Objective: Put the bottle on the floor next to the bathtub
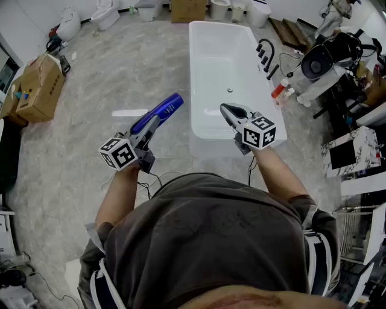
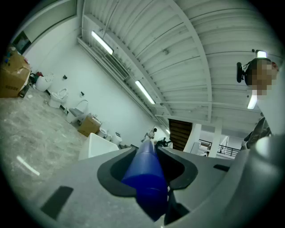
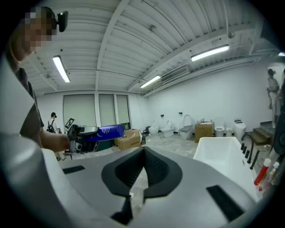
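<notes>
1. The white bathtub (image 1: 208, 136) is lying open, showing only its drain (image 1: 230, 90).
2. The left gripper (image 1: 146, 128) is clamping the one blue bottle (image 1: 160, 111), holding it in the air over the floor (image 1: 120, 66), just beside the bathtub's left wall.
3. The right gripper (image 1: 228, 111) is hovering above the bathtub's near end, its jaws pressed together on nothing.
4. Bare floor is stretching left of the bathtub, with one cardboard box (image 1: 39, 84) sitting far left and a second box (image 1: 188, 9) beyond the far end.
</notes>
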